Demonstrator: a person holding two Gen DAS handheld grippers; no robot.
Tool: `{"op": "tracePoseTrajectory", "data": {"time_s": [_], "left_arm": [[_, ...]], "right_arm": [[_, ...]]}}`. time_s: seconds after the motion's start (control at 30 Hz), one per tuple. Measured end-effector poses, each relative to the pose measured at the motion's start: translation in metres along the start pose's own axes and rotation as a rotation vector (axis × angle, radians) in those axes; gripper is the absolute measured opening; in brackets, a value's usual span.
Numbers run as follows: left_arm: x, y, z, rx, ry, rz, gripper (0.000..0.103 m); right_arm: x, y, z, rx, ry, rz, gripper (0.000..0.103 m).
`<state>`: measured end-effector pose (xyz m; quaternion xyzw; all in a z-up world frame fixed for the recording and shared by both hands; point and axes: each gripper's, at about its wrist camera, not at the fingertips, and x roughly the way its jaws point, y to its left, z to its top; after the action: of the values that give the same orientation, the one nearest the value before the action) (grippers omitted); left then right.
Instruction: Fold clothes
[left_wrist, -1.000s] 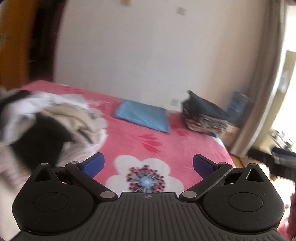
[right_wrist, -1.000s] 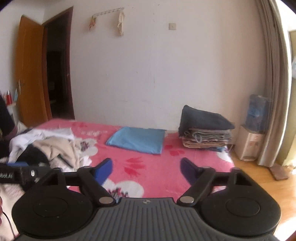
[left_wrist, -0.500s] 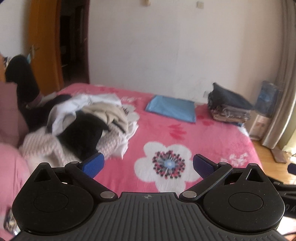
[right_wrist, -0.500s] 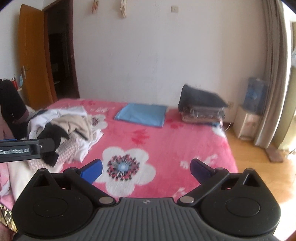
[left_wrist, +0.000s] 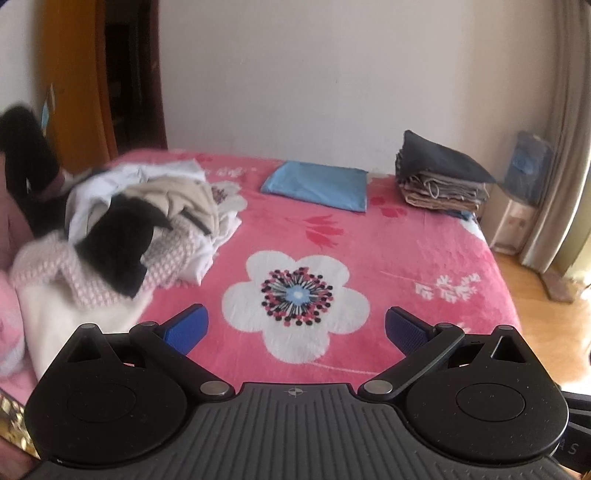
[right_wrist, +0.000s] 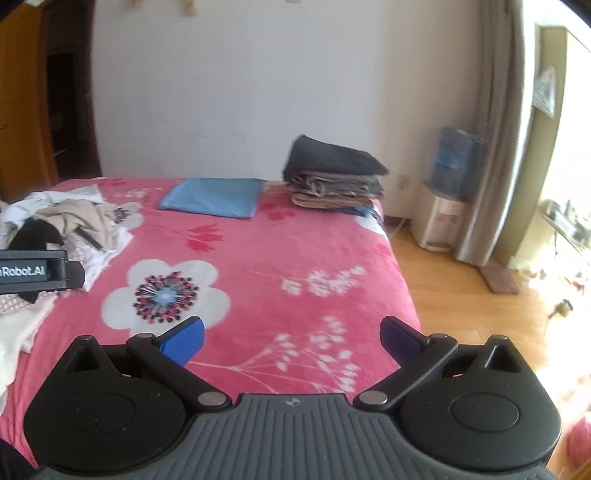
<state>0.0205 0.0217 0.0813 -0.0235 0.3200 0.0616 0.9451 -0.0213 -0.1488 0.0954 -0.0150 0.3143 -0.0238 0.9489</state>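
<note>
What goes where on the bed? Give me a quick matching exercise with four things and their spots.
Things:
1. unfolded clothes pile
2. blue folded cloth
3. folded stack
4. flower print

Places:
A. far right corner of the bed
B. just ahead of the open left tongs
C. left side of the bed
D. far middle, near the wall

Pairs: 1-C, 2-D, 3-A, 4-B

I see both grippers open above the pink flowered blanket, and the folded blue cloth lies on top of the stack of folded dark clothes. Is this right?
Not quite. The folded blue cloth lies flat on the pink flowered blanket, beside the stack of folded dark clothes, as the right wrist view shows. The left gripper and right gripper are indeed open.
</note>
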Motion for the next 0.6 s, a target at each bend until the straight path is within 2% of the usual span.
{"op": "tracePoseTrajectory", "data": {"time_s": [0.23,0.6], "left_arm": [[0.004,-0.028,-0.006,0.005,-0.004,-0.012,0.103],[0.012,-0.054,-0.001,0.081,0.012,0.009,0.103]], "right_arm": [[0.006,-0.024,-0.003,0.02,0.033,-0.05,0.103],[0.013,-0.044,-0.004,0.057,0.057,-0.077,0.103]]}}
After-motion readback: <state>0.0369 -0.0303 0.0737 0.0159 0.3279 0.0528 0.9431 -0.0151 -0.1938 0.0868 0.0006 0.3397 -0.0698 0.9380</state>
